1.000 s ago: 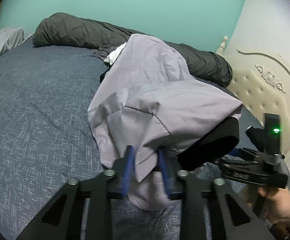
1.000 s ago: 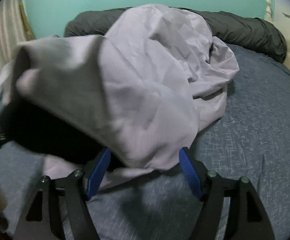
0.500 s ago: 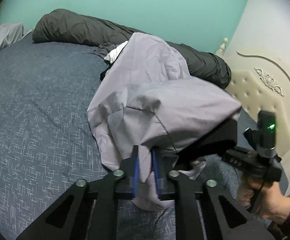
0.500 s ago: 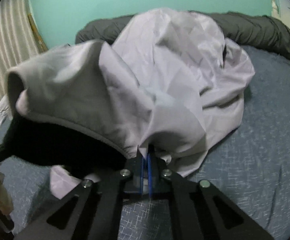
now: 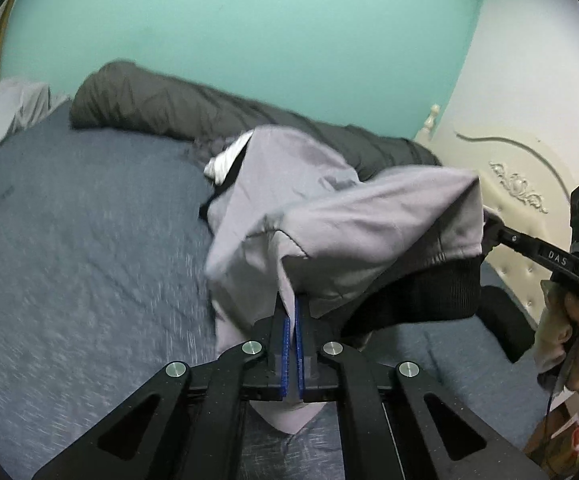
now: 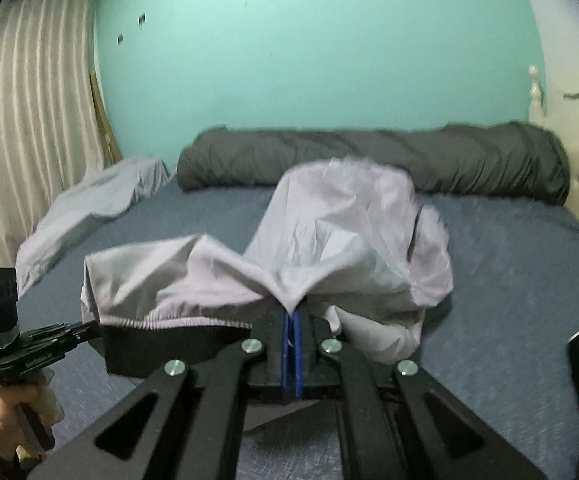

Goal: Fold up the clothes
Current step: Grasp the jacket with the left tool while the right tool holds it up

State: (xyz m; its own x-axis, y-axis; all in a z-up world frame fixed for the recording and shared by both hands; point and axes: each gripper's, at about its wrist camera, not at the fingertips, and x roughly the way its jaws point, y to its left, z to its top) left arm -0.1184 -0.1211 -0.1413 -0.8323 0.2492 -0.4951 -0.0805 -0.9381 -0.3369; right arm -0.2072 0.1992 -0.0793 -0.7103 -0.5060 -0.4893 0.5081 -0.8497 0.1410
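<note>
A pale lilac jacket (image 5: pixel 369 220) with a black ribbed hem (image 5: pixel 421 300) hangs lifted at its near edge, the rest heaped on the bed. My left gripper (image 5: pixel 293 308) pinches the fabric just above the hem, its jaws closing the last bit and its blue pads pressing the cloth. In the right wrist view the same jacket (image 6: pixel 349 220) peaks where my right gripper (image 6: pixel 291 316) is shut on it, the hem (image 6: pixel 177 344) sagging leftwards to the left gripper (image 6: pixel 85 326). In the left wrist view, the right gripper (image 5: pixel 493 232) has its tips hidden under the cloth.
The bed has a blue-grey sheet (image 5: pixel 69 240). A dark grey rolled duvet (image 6: pixel 369 156) lies along the teal wall. A cream headboard (image 5: pixel 521 184) stands at the right, with a pale cloth (image 6: pixel 89 208) and curtain (image 6: pixel 29 100) at the left. A white and black garment (image 5: pixel 225 160) peeks from under the jacket.
Both grippers closed on the jacket's near edge, the right from wide open. Both then rose, lifting the hem off the bed and stretching it between them.
</note>
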